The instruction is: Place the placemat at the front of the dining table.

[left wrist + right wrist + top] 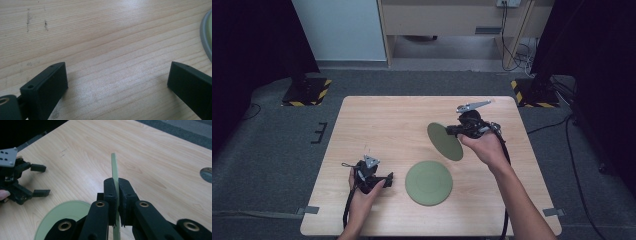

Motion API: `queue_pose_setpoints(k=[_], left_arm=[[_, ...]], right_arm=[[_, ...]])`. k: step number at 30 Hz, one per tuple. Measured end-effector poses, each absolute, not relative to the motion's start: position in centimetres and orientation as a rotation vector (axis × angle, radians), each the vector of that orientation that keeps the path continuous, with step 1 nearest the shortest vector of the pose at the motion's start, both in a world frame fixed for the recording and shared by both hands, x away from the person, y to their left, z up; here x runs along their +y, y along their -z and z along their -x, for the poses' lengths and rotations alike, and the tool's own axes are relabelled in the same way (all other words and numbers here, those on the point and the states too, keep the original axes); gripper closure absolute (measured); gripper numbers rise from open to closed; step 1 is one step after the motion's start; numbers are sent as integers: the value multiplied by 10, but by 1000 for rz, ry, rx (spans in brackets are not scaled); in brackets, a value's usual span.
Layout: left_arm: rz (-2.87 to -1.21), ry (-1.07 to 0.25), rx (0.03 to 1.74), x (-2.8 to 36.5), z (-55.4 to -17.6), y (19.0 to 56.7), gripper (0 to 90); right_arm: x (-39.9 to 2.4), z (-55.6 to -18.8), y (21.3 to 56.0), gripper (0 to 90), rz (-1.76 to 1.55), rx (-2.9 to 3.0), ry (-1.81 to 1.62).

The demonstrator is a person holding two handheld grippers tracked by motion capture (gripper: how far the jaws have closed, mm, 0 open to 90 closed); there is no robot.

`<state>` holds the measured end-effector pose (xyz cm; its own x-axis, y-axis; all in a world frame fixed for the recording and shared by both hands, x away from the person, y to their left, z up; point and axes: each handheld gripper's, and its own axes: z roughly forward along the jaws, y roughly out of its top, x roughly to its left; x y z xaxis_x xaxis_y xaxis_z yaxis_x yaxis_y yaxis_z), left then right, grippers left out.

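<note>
Right gripper (451, 131) is clamped on the rim of a green plate (445, 141), holding it edge-on and tilted, clear of the table (382, 120), over the right-centre area. In the right gripper view the plate (115, 170) runs up thin between the two pads, which pinch it close to the edge.

Second green plate (429, 182) lies flat on the table near the front, just right of the left gripper (384, 181). That one rests by the table with jaws spread wide and nothing between them; its own view has bare wood between the jaws and the flat plate's rim (205, 35) at the far right.

Handling guess: plate looks thin, rigid, light, probably plastic or melamine with a smooth matte finish. It won't flex, but a rim pinch gives little contact area, so it can pivot or slip in the pads if swung fast. Grip deeper over the rim lip, keep the wrist slow. For the flat one, the rim is the only place to take hold; the pad has to get under the edge.
</note>
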<state>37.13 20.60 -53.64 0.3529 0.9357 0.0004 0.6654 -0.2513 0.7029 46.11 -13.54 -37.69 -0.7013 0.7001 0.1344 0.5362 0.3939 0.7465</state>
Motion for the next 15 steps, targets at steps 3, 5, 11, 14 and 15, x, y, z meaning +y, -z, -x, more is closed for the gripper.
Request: queue_pose_setpoints(k=[3,5,11,14,15], left_arm=[[-2008,-570,1388,206,-371,536,19],[-2009,-569,1387,206,-372,536,16],[-2011,-568,1388,205,-372,537,10],[-2015,-568,1386,204,-374,537,5],[-2016,-565,1384,203,-374,537,3]], right_arm=[[-137,-463,375,861,-1108,2432,-1196],[-139,-466,374,861,-1133,2417,-1193],[-140,-477,373,861,-1172,2386,-1200],[-137,-484,373,861,-1182,2373,-1190],[-136,-486,372,861,-1191,2366,-1189]])
